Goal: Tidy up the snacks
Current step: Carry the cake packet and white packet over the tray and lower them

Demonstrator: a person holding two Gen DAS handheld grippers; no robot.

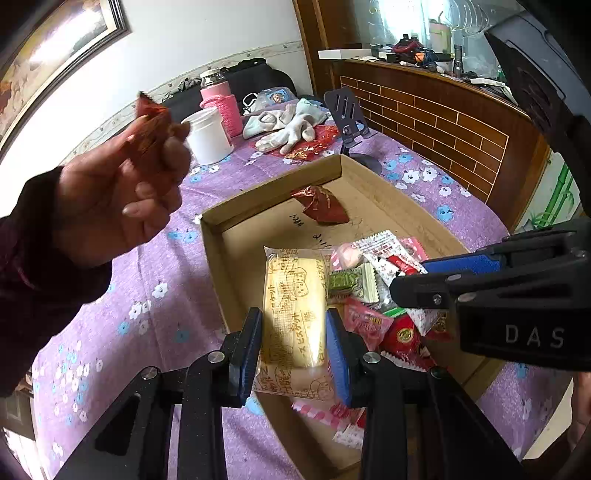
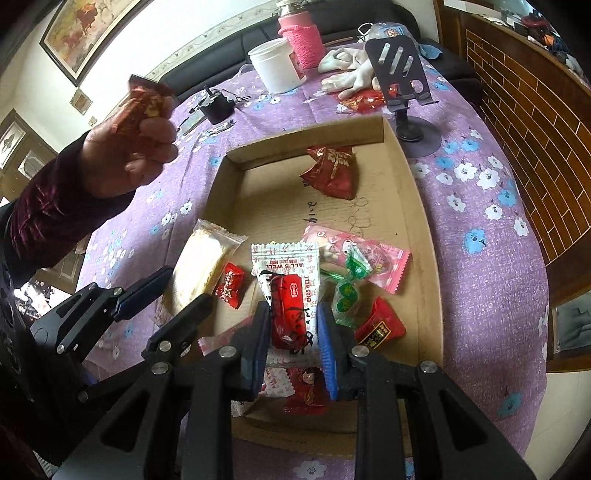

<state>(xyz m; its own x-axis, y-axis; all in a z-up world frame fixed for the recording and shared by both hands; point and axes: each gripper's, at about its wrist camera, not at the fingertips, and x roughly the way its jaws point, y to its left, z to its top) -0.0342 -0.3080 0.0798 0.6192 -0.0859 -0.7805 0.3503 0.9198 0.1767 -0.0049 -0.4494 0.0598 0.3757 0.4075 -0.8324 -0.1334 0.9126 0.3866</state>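
Snacks (image 2: 295, 291) lie heaped at the near end of the box (image 1: 391, 184) on the bench, ready for sorting. Our left gripper (image 1: 293, 354) straddles the biscuit pack (image 1: 293, 295), jaws released; right gripper (image 2: 291, 347) likewise released over a red candy (image 2: 288, 314).

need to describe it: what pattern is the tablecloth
Purple tablecloth with white and blue flowers; clearest in the right wrist view.

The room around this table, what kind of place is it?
Probably a living or dining room in a home: a framed painting hangs on the wall, a flowered purple tablecloth covers the table, and a dark sofa stands behind it.
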